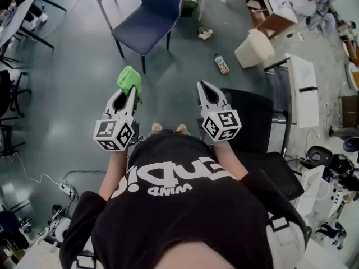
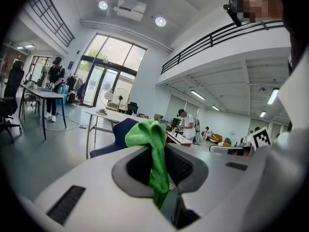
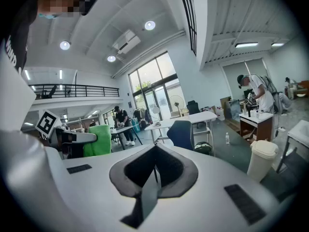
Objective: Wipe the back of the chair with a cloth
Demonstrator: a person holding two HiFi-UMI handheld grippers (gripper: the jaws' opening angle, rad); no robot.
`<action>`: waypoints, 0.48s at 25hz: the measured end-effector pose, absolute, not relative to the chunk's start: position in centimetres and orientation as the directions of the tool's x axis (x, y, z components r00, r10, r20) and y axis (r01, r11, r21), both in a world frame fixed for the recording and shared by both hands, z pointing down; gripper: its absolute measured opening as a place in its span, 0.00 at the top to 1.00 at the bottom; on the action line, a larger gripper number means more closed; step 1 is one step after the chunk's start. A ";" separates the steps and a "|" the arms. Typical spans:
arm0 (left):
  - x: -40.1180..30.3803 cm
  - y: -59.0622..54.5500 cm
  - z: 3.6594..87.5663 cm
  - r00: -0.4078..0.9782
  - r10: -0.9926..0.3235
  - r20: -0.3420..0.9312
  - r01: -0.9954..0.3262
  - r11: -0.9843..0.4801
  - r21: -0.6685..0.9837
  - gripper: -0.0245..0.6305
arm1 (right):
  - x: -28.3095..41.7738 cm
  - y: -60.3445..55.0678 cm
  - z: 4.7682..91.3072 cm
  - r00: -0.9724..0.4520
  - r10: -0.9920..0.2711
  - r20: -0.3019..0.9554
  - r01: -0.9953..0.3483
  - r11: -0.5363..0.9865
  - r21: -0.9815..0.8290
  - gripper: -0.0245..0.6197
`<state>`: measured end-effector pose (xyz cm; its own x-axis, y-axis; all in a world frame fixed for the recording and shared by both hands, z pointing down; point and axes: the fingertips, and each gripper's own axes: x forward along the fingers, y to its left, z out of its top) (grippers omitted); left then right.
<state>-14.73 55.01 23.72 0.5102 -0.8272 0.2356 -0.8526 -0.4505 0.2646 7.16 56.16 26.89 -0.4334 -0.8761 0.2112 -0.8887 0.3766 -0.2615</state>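
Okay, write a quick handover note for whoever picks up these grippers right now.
Left hand-held gripper: shut on the green cloth, held in the air.
Right hand-held gripper: shut, empty.
Blue chair stands ahead across open floor; a black chair is close on the right.
Done: cloth is in the grip.
Left: bring it to the chair back and wipe; the cloth touches no chair yet.

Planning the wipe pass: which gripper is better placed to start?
Left. The left gripper is shut on the green cloth; the right gripper is shut with nothing between its jaws.
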 end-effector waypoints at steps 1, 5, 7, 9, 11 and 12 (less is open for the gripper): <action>-14.9 55.0 23.8 0.511 -0.827 0.235 -0.852 -0.450 0.268 0.88 | 7.0 56.2 26.9 -0.436 -0.876 0.206 -0.886 0.379 -0.267 0.98; -15.8 54.5 23.8 0.513 -0.827 0.229 -0.849 -0.450 0.276 0.88 | 6.1 56.1 26.6 -0.454 -0.876 0.166 -0.864 0.387 -0.321 0.98; -16.5 54.0 23.8 0.518 -0.826 0.223 -0.846 -0.456 0.277 0.88 | 5.6 55.9 26.5 -0.455 -0.876 0.159 -0.861 0.386 -0.332 0.98; -17.2 53.5 23.9 0.528 -0.820 0.219 -0.840 -0.466 0.278 0.88 | 5.0 55.8 26.5 -0.444 -0.881 0.162 -0.868 0.379 -0.320 0.98; -17.7 53.1 24.2 0.540 -0.814 0.212 -0.832 -0.479 0.280 0.88 | 4.7 55.7 26.7 -0.425 -0.890 0.165 -0.878 0.362 -0.313 0.98; -17.9 52.9 24.3 0.545 -0.812 0.209 -0.829 -0.485 0.280 0.88 | 4.6 55.6 26.9 -0.415 -0.894 0.167 -0.883 0.352 -0.310 0.98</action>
